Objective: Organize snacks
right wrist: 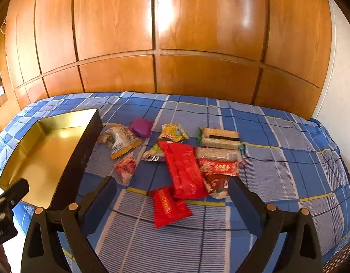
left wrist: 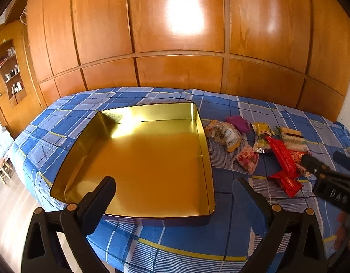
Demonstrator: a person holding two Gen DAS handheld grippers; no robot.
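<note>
A bed [right wrist: 277,141] with a blue checked sheet runs along a wall of glossy wooden panels [left wrist: 175,34]; on it sits a shallow tin [left wrist: 90,136], gold inside and dark outside, with nothing in it; just to the right of the tin lies a loose scatter of snacks, all of them outside it.

Nearest the tin are a clear packet with a yellow edge [right wrist: 119,142] and a small pink packet [right wrist: 126,168]; behind them sits a purple packet [right wrist: 141,127]; further right is a yellow-green packet [right wrist: 173,133], and beyond that a pack of crackers [right wrist: 220,137]; a long red packet [right wrist: 185,170] lies across the middle of the heap, overlapping a smaller red packet [right wrist: 168,207] at the near end; a red and white wrapper [right wrist: 218,167] rests beside it.

The left gripper [left wrist: 175,195] hangs over the near edge of the tin with its jaws spread wide and nothing between them; the right gripper [right wrist: 172,198] hovers over the near end of the red packets, jaws equally wide and holding nothing; from the left camera it [left wrist: 320,166] shows as a dark blur above the right side of the heap.

At the far left a wooden shelf [left wrist: 12,68] holds small bottles, too small to make out.
</note>
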